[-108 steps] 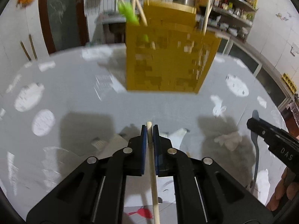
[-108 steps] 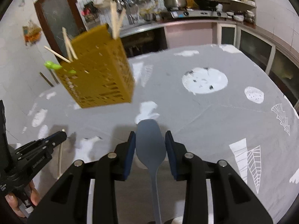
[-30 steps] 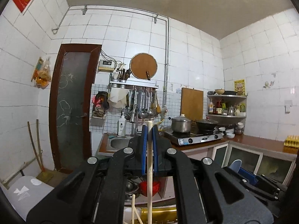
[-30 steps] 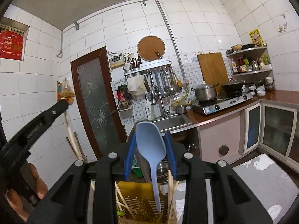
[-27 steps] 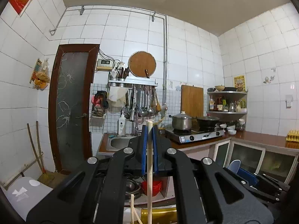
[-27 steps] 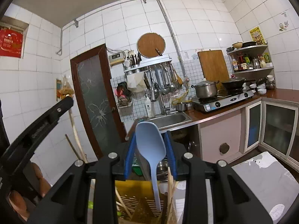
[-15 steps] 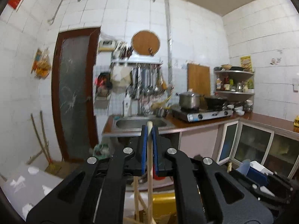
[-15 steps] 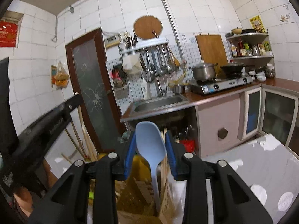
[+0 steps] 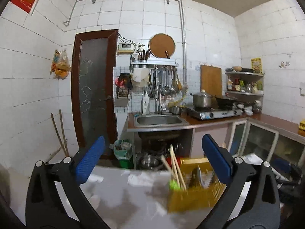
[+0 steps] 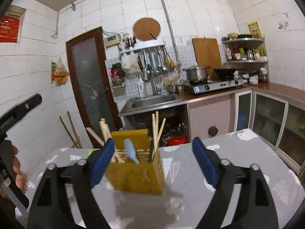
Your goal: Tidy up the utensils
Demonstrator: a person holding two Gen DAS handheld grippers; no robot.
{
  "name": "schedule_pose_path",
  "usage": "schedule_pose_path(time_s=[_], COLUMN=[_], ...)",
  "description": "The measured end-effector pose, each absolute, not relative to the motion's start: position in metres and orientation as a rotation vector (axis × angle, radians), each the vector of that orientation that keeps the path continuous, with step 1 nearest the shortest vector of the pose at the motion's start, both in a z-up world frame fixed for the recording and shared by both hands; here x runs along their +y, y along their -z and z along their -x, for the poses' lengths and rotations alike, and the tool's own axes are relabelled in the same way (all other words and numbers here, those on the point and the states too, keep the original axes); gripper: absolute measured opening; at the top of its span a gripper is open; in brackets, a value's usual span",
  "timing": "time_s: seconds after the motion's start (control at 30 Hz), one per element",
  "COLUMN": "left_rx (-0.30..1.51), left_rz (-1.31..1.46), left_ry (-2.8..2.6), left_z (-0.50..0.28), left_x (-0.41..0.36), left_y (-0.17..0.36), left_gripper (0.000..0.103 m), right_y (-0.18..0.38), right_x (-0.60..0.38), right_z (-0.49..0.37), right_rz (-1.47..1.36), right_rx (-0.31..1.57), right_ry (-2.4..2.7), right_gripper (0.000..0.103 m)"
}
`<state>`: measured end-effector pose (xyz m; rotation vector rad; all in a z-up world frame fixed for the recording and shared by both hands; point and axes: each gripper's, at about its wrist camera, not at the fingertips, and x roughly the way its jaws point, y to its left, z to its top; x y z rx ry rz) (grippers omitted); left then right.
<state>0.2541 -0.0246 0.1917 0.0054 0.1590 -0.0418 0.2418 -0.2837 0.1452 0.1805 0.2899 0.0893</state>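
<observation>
In perforated yellow holder (image 10: 142,173): seemingly wooden chopsticks (image 10: 156,131)

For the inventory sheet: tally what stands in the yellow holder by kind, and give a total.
Chopsticks: 6 showing above the rim
Blue spoon: 1
Green item: 1, kind unclear
Total: 8 in the holder; the blur may hide more
</observation>
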Motion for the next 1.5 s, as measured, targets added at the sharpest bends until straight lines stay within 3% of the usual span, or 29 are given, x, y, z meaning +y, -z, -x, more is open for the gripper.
schedule_pose_path(time_s=[0.1,0.33,0.5,0.83,1.5], left_rx=[0.187,0.256,0.259,0.251,0.207], left_rz=[-0.002,-0.016,-0.054,-0.029,-0.023], left_ry=[0.060,0.071,0.043,-0.006,-0.015], left_z=[-0.206,-0.121,-0.085,-0.076,-0.072], left_x=[-0.012,0.006,0.002,-0.003,-0.004], left_y=[-0.190,-0.153,-0.102,-0.027,-0.019], left_gripper=[0.099,0.099,0.099,0.099,0.099], right_y=[-0.156,-0.148,-0.110,-0.042,-0.035], right_x=[-0.278,-0.270,-0.258,-0.252,-0.240], right_z=[-0.195,-0.114,-0.086,-0.072,-0.060], right_rz=[-0.147,-0.142,-0.081,-0.068,0.001], right_rx=[0.263,0.292,0.316,0.318,0.265], right_ry=[-0.100,-0.117,-0.057,-0.030,0.020], right_gripper=[0.098,0.099,0.099,0.099,0.099])
